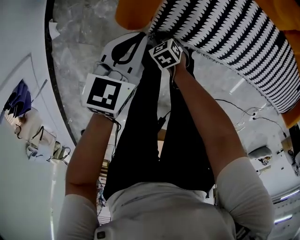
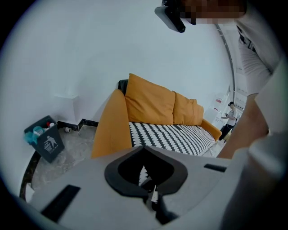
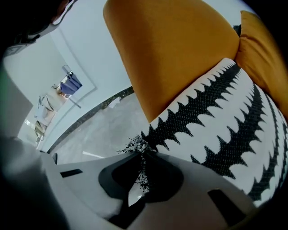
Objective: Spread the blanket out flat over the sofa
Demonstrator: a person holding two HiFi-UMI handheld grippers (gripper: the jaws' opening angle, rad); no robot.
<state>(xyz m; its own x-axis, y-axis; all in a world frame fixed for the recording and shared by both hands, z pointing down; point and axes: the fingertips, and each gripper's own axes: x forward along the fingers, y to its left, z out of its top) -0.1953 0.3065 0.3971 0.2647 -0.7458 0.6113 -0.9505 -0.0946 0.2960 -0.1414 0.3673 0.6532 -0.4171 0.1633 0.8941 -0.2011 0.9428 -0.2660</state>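
The black-and-white patterned blanket (image 1: 234, 42) lies over the seat of the orange sofa (image 1: 136, 11). In the left gripper view the blanket (image 2: 175, 137) covers the seat below two orange cushions (image 2: 150, 101). My right gripper (image 3: 141, 152) is shut on the blanket's frayed corner, beside the sofa's armrest (image 3: 171, 49). In the head view the right gripper (image 1: 154, 36) sits at the blanket's near edge. My left gripper (image 1: 142, 34) is right beside it. Its jaws (image 2: 144, 148) are shut, tips meeting, with no cloth visible between them.
Grey marbled floor (image 1: 84, 28) surrounds the sofa, with loose cables (image 1: 243, 112) on it to the right. A dark waste bin (image 2: 45, 141) stands against the white wall left of the sofa. A person (image 2: 230, 117) stands far behind it. The operator's legs are below the grippers.
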